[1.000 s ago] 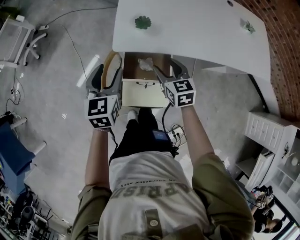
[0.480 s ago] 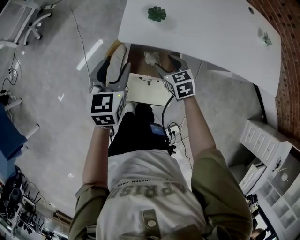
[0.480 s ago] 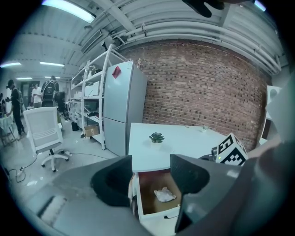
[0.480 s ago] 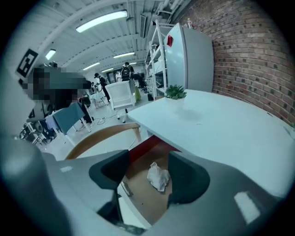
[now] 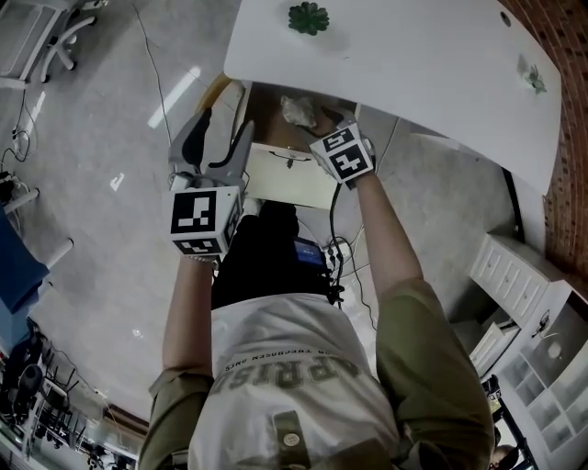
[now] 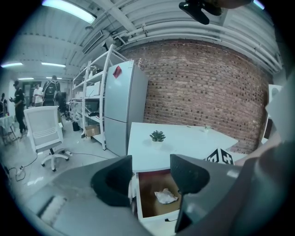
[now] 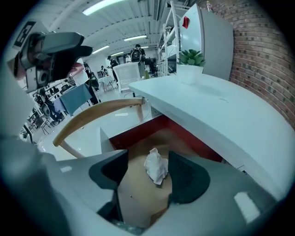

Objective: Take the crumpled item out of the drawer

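A crumpled white paper [image 5: 298, 110] lies on the brown floor of the open drawer [image 5: 287, 179] under the white desk [image 5: 404, 64]. My right gripper [image 5: 331, 120] reaches into the drawer, open. In the right gripper view the crumpled paper [image 7: 156, 167] sits in the gap between the jaws of my right gripper [image 7: 147, 177], which stand apart from it. My left gripper [image 5: 216, 139] hangs open left of the drawer, above the chair, holding nothing. In the left gripper view my left gripper [image 6: 150, 177] frames the drawer [image 6: 146, 198] and the paper [image 6: 166, 196].
A wooden chair [image 7: 92, 117] stands left of the drawer. A small potted plant [image 5: 308, 16] sits on the desk's far side. White shelving [image 5: 519, 275] stands at the right, an office chair [image 5: 37, 46] at far left, and cables [image 5: 335, 257] lie below the drawer.
My right gripper has moved forward into the drawer, and the crumpled paper now lies between its jaws. The left gripper has stayed open beside the drawer, little moved.
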{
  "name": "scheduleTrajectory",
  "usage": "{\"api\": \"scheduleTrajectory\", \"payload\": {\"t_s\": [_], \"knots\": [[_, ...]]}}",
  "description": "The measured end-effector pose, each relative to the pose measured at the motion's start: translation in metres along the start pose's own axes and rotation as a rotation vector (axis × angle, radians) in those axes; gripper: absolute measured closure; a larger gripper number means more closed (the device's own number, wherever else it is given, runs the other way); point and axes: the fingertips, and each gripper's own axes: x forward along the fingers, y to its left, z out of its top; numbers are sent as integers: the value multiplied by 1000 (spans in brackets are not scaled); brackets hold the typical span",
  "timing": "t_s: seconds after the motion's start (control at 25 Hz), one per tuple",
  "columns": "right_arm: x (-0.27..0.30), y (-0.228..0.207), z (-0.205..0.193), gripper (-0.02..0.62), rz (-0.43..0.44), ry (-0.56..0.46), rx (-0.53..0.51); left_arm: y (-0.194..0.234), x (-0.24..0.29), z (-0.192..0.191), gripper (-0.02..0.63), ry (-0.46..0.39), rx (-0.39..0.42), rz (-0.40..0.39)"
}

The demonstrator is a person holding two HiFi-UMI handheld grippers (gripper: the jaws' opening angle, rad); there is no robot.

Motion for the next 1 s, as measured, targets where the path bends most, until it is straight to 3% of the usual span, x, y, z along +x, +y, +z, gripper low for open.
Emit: {"api": "scheduleTrajectory", "payload": {"t_s": [0.44,1.0], "knots": [[42,-5,-19,316,78,144,-44,-2,11,-11,337,14,6,-2],[89,-10,-47,316,119,296,-140,5,19,-27,337,22,-5,17]]}}
